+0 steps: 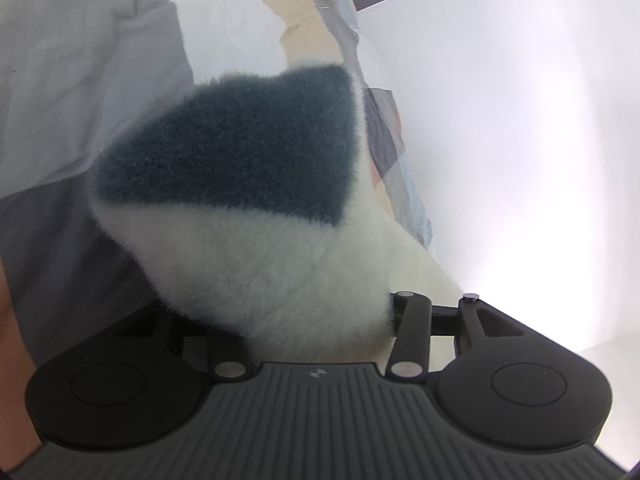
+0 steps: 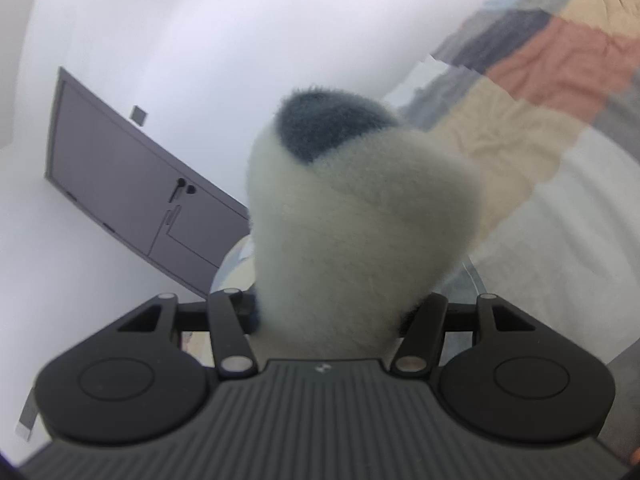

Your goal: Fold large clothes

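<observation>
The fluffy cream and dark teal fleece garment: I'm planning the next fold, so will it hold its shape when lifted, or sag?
The fluffy cream and dark teal fleece garment probably sags: it bunches in soft folds at the left claw and right claw. Its thick pile should grip rather than slip. It looks bulky, likely light for its size.

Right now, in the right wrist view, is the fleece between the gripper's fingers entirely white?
No, the fleece garment is mostly white but has a dark teal patch at its top.
</observation>
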The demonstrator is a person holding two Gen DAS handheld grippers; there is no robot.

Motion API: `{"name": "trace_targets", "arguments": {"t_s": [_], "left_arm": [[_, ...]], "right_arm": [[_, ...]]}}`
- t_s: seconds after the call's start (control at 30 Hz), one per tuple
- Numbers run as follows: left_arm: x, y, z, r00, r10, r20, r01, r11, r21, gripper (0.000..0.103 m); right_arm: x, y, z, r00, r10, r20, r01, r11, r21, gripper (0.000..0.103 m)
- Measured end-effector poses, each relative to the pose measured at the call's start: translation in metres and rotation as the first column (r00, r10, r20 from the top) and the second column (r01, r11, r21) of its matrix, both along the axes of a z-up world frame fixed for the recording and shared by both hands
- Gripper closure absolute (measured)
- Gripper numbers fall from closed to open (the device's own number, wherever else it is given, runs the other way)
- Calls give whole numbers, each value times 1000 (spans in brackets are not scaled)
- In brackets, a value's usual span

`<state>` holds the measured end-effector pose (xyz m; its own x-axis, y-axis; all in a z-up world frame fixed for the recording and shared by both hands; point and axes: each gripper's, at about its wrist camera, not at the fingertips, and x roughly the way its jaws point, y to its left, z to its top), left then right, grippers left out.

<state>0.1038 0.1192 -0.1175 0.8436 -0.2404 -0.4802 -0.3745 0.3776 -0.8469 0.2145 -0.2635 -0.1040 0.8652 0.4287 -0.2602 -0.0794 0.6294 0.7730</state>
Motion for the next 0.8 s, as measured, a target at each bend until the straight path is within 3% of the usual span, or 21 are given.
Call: {"name": "trace_targets", "arguments": {"t_s": [0.1,0.33,0.63,0.8], "left_arm": [[-5,-4,13,1000,-7,28,7,1000,-18,51],[8,-34,65,992,-58,114,56,998,19,51],[71,-98,144,961,-171,216,154,984,90,51],[125,-141,165,941,-237,240,213,969,124,51]], "right_arm": [[-7,-14,15,1000,13,16,-13,999,38,44],[-12,-59,57,996,10,94,-20,994,106,44],[15,-139,119,981,-17,192,-11,989,146,44],[36,-184,138,973,-61,224,27,988,152,44]]}}
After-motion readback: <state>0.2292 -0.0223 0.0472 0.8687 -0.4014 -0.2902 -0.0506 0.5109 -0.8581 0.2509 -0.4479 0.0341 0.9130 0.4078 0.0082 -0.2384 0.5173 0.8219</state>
